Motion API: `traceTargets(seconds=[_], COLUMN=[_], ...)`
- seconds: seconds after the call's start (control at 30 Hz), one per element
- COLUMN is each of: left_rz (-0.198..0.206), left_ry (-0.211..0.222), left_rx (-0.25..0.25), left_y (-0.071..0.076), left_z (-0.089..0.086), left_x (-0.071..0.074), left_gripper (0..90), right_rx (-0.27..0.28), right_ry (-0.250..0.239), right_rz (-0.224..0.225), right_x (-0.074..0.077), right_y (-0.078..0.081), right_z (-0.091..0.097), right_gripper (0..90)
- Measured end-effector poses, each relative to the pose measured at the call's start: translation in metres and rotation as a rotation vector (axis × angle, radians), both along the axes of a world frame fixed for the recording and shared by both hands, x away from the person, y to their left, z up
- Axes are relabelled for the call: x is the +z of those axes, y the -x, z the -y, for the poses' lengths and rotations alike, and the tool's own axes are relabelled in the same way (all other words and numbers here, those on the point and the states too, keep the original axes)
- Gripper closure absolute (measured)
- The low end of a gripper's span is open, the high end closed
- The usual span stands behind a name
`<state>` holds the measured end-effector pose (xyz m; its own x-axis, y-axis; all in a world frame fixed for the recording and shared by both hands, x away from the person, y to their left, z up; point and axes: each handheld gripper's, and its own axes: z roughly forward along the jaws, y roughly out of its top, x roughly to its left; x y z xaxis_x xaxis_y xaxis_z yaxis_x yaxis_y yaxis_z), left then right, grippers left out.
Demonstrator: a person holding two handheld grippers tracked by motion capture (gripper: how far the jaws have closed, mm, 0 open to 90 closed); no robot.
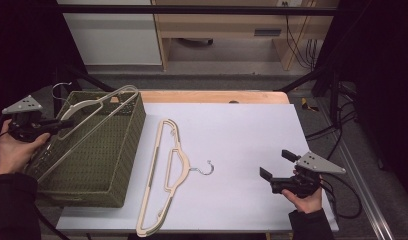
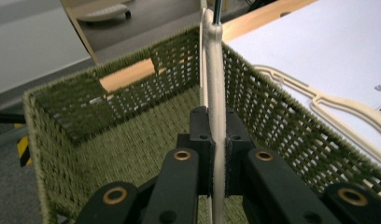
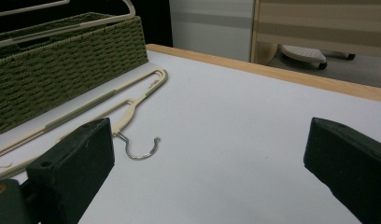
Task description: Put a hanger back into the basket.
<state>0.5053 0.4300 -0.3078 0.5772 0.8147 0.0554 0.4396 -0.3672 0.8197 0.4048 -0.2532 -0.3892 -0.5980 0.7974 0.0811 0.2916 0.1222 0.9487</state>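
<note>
Held hanger [image 1: 94, 112]: your left gripper [image 1: 67, 123] has its jaws clamped on it over the green basket [image 1: 123, 165], long bar diagonal, hook [image 1: 61, 90] at far-left | Left gripper view: grip edge-on | Right gripper [image 1: 276, 165]: jaws wide, empty, above the table [image 1: 242, 130] | Second hanger [image 1: 162, 175]: flat on table, lengthwise near-to-far.

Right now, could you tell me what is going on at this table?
A person is putting cream hangers into a green woven basket at the left of the table. The left gripper is shut on one hanger, holding it over the basket, tilted across its rim. A second hanger lies flat on the white table top beside the basket, its metal hook pointing toward the right gripper. That gripper is open and holds nothing, low over the table near its right edge.
</note>
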Motion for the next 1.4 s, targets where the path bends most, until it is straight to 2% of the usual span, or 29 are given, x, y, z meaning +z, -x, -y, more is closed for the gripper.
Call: traceTargets(seconds=[0.1, 0.2, 0.23, 0.27, 0.33, 0.47, 0.6, 0.67, 0.77, 0.9, 0.97, 1.13, 1.33, 1.37, 1.4], left_rz=[-0.031, -0.053, -0.076, -0.076, -0.098, -0.116, -0.144, -0.152, -0.148, -0.182, -0.188, -0.223, -0.263, -0.271, -0.287], left_ry=[0.008, 0.040, 0.036, 0.036, 0.045, 0.041, 0.020, 0.019, 0.014, -0.065, -0.056, -0.076, -0.129, -0.130, -0.117], left_rx=[0.011, 0.026, 0.035, 0.035, 0.047, 0.048, 0.059, 0.061, 0.096, 0.163, 0.195, 0.277, 0.330, 0.339, 0.346], left_y=[-0.001, -0.001, -0.002, -0.002, -0.003, -0.006, -0.010, -0.011, -0.010, -0.009, -0.008, -0.008, -0.010, -0.010, -0.010], left_z=[-0.002, -0.002, -0.001, -0.001, 0.001, 0.006, 0.014, 0.015, 0.010, 0.003, -0.002, -0.010, -0.011, -0.011, -0.012], left_x=[-0.010, -0.024, -0.034, -0.034, -0.049, -0.059, -0.070, -0.074, -0.077, -0.081, -0.084, -0.090, -0.092, -0.091, -0.093], left_gripper=[85.2, 85.2, 85.2, 85.2, 85.1, 84.9, 84.3, 83.9, 83.9, 82.1, 80.8, 78.1, 72.5, 66.7, 66.7], right_rx=[-0.001, -0.001, 0.000, 0.000, 0.001, 0.003, 0.006, 0.005, 0.009, 0.008, 0.009, 0.009, 0.012, 0.012, 0.012], right_ry=[0.000, -0.005, -0.004, -0.004, -0.005, 0.001, 0.001, 0.001, 0.003, 0.002, 0.003, 0.008, 0.008, 0.008, 0.008], right_rz=[-0.002, -0.001, -0.005, -0.005, -0.009, -0.011, -0.013, -0.012, -0.015, -0.015, -0.021, -0.021, -0.022, -0.021, -0.021], right_x=[0.000, -0.001, -0.001, -0.001, -0.002, -0.003, -0.003, -0.003, -0.003, -0.004, -0.004, -0.005, -0.005, -0.005, -0.005], right_y=[0.000, 0.000, 0.000, 0.000, -0.001, -0.002, -0.002, -0.002, -0.002, -0.002, -0.002, -0.003, -0.003, -0.003, -0.003], right_z=[0.000, 0.001, 0.000, 0.000, -0.001, -0.002, -0.003, -0.002, -0.003, -0.004, -0.004, -0.005, -0.006, -0.006, -0.006], right_gripper=[2.3, 2.4, 2.5, 2.5, 2.5, 2.5, 2.6, 2.6, 2.6, 2.7, 2.7, 2.7, 2.7, 2.7, 2.7])
